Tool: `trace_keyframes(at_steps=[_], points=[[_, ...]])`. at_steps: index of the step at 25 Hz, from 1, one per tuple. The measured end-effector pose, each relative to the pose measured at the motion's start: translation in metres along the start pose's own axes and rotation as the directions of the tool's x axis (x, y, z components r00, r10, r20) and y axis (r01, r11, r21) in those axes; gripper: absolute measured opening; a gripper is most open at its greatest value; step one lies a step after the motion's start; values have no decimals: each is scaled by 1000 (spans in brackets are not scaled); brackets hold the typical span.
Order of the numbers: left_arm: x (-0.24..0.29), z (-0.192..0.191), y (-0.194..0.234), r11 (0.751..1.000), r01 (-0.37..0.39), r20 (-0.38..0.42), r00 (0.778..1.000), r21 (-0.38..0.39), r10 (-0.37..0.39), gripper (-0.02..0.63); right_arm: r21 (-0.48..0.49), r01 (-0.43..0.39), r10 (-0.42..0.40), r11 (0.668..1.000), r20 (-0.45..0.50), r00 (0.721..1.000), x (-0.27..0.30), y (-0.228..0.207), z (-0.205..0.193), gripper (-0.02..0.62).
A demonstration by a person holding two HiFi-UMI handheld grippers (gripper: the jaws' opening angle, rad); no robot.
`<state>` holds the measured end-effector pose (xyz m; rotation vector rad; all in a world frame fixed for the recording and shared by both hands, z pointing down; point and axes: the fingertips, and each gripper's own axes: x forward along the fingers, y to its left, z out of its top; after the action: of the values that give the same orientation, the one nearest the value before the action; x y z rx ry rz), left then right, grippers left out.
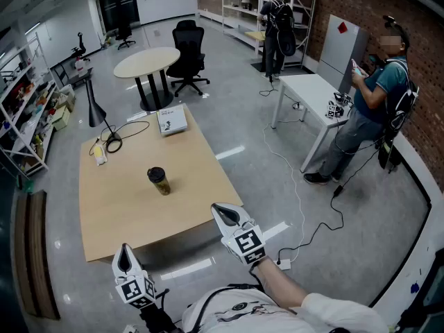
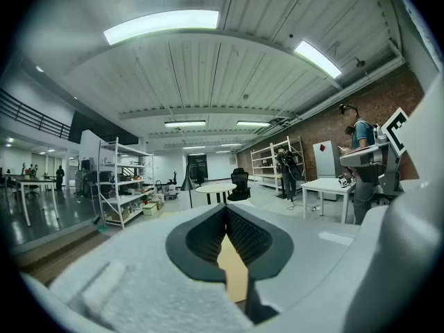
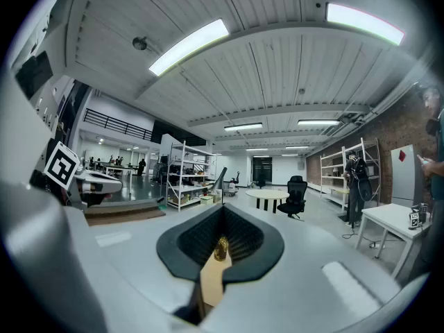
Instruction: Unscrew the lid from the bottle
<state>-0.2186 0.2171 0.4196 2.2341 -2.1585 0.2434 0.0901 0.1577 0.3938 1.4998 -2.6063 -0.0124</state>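
The left gripper, at the bottom left of the head view, has its jaws pressed together with nothing between them. The right gripper, lower centre, is also closed and empty. Both hover off the near edge of the wooden table, well apart from the bottle.

The single bottle stands upright near the middle of the table, with a dark lid on top and a yellowish-brown body. What is inside it cannot be told. In the right gripper view it shows small, in line with the closed jaws.

Further up the table are one white box, one black lamp and one looped cable. Two people stand at the upper right.
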Motion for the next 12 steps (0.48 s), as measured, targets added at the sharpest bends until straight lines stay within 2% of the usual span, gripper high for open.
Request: trace_keyframes(at_steps=[4, 12], points=[[3, -2, -14, 1000, 21, -12, 1000, 6, -21, 3, 10, -11, 11, 1000, -16, 1000, -8, -5, -16, 3], [0, -7, -38, 1000, 27, -33, 999, 8, -27, 3, -2, -24, 24, 1000, -9, 1000, -13, -14, -8, 3]])
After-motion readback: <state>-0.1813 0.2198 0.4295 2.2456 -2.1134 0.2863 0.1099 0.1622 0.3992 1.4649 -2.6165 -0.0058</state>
